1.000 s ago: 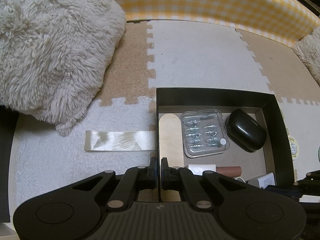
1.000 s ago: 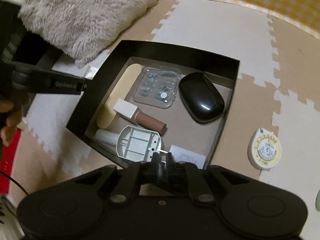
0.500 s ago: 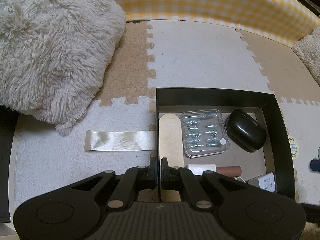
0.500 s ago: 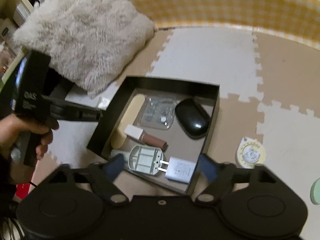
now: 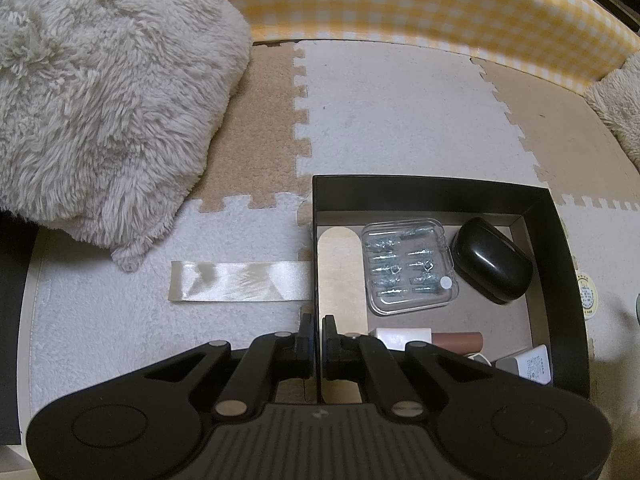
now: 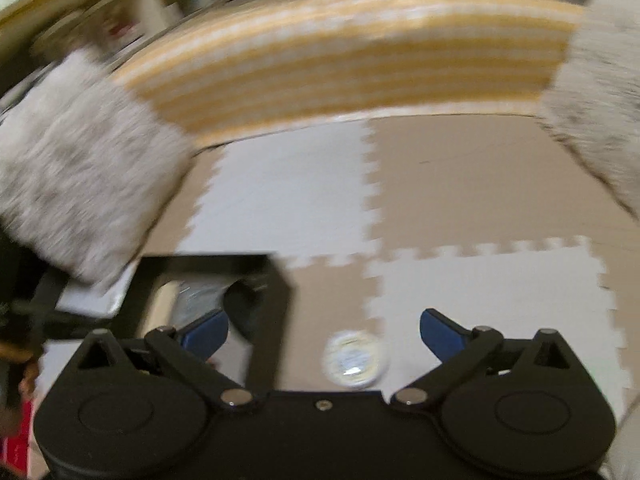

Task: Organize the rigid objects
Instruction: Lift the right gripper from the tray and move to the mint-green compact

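The black box (image 5: 432, 194) is sitting on the foam mat (image 5: 400, 120), and the rigid things gathered so far are lying inside it: a clear plastic case (image 5: 410, 266), a black oval case (image 5: 494, 266), a flat wooden stick (image 5: 340, 276) along the left wall, a lipstick-like tube (image 5: 430, 338) and a white charger plug (image 5: 534, 366) near the front. The left gripper (image 5: 319, 334) is pinching the box's left wall with its jaws drawn together, just as it was a second ago, so it is steadying the box rather than carrying anything. The change is on the other side: the right gripper (image 6: 324, 334), which a second ago was closed on the charger's prongs low over the box, is now spread wide and empty, and its view, heavily blurred by motion, is swinging off the box toward the open mat. The charger is therefore lying released in the box, and that placement looks finished. A small round cream-coloured tape measure (image 6: 354, 358) is lying on the mat just outside the box's right wall, now framed between the parted blue fingers (image 6: 204, 330), so it is probably the next thing to collect. A satin ribbon strip (image 5: 240, 282) is lying flat left of the box, beside a fluffy cushion (image 5: 104, 92); being soft, it likely is not part of this job.
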Demonstrator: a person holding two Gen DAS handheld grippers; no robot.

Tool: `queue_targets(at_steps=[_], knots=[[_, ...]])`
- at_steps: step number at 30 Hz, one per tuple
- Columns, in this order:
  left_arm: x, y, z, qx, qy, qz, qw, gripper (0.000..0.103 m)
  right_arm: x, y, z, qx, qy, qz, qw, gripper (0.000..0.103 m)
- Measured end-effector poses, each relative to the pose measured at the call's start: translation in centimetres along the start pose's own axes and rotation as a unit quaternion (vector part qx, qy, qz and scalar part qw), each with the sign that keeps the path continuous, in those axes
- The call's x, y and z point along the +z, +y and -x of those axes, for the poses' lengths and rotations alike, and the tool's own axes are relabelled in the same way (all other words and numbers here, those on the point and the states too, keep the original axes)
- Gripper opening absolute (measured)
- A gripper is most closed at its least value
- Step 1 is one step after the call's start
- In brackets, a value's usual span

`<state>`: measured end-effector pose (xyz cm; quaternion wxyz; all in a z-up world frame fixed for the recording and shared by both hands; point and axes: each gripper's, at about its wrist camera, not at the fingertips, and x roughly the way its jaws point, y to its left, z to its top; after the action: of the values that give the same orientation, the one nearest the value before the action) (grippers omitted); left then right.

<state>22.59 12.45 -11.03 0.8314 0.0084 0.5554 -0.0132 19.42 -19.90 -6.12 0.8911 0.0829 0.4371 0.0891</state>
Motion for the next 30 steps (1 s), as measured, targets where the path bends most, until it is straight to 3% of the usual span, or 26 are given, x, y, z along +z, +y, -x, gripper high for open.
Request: queue_targets(at_steps=[4, 8, 11, 16, 19, 22, 26, 30], knots=[[0.0, 0.0, 0.0, 0.000, 0.000, 0.000, 1.0000, 0.003, 0.5, -3.4, 0.0, -0.051, -0.003, -0.033, 0.998, 0.103], [0.0, 0.0, 0.0, 0.000, 0.000, 0.000, 1.0000, 0.003, -0.1, -7.0, -1.6, -0.130, 0.026, -0.059, 0.989, 0.103], [0.0, 0.0, 0.0, 0.000, 0.000, 0.000, 1.0000, 0.002, -0.5, -9.5, -2.8, -0.163, 0.049, -0.092, 0.981, 0.103], [0.0, 0.0, 0.0, -0.001, 0.000, 0.000, 1.0000, 0.002, -1.4, -11.7, -4.7, -0.195, 0.084, -0.125, 0.969, 0.103], [0.0, 0.0, 0.1, 0.001, 0.000, -0.001, 1.0000, 0.002, -2.1, -12.6, -5.7, -0.202, 0.104, -0.137, 0.964, 0.092], [0.0, -0.1, 0.1, 0.001, 0.000, -0.001, 1.0000, 0.002, -2.9, -13.1, -6.1, -0.198, 0.119, -0.162, 0.959, 0.089], [-0.1, -0.1, 0.1, 0.002, -0.001, -0.003, 1.0000, 0.002, -3.4, -13.2, -6.3, -0.191, 0.126, -0.168, 0.959, 0.076], [-0.1, -0.1, 0.1, 0.003, -0.001, -0.005, 1.0000, 0.002, -4.3, -13.8, -6.5, -0.194, 0.130, -0.194, 0.953, 0.070]])
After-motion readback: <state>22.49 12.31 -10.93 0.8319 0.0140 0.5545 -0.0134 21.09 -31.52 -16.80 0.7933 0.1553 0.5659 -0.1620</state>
